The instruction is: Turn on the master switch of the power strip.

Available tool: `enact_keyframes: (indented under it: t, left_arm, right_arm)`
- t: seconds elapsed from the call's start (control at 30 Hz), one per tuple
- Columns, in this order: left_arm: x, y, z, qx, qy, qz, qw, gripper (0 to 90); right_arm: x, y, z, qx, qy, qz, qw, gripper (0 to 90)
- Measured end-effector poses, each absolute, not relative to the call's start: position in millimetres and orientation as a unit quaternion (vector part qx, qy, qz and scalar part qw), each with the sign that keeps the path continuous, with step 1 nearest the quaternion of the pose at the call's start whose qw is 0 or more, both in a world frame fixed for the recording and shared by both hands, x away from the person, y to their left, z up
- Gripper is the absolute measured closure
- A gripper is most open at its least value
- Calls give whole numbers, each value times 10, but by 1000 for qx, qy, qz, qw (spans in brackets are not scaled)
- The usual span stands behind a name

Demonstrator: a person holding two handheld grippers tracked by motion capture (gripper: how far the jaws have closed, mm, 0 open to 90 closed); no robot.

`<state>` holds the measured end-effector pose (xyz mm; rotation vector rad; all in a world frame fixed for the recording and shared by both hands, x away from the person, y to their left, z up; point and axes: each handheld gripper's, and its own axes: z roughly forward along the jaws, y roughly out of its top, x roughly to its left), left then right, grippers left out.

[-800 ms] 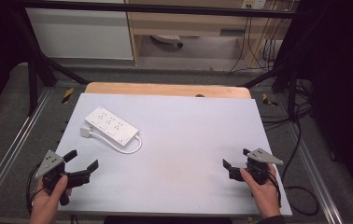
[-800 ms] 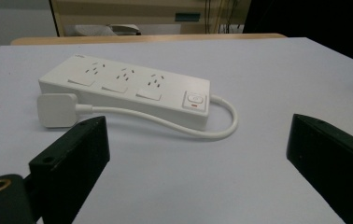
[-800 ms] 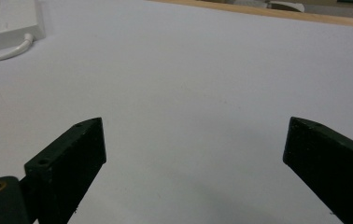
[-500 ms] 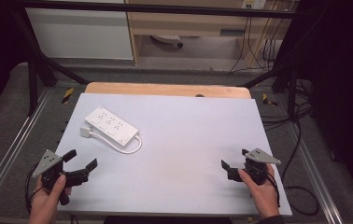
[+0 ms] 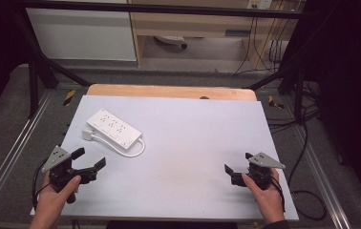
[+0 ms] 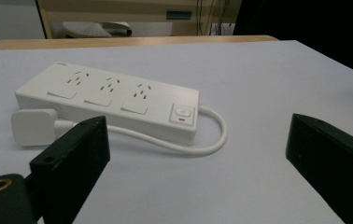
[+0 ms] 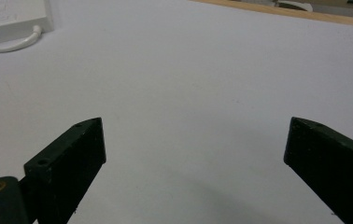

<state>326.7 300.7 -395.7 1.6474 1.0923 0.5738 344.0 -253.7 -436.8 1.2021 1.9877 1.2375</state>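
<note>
A white power strip lay on the far left of the pale table, its cord looped beside it and its plug resting alongside. The left gripper hovered near the front left edge, jaws spread wide. The right gripper sat near the front right edge, jaws likewise apart, bare tabletop between them.

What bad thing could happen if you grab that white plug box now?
The power strip is flat and wide, so the open left hand-held gripper might slip off it. Its looped cord and loose plug could drag or snag. The right hand-held gripper sits far away, so it may not help quickly.
</note>
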Motion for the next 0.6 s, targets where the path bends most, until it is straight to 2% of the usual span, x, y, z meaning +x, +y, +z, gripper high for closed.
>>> enact_keyframes:
  t: [0.6]
  left_arm:
    - [3634, 2811, -3864, 676, 446, 235, 537, 50]
  right_arm:
    - [3429, -2519, -4358, 434, 736, 456, 246, 76]
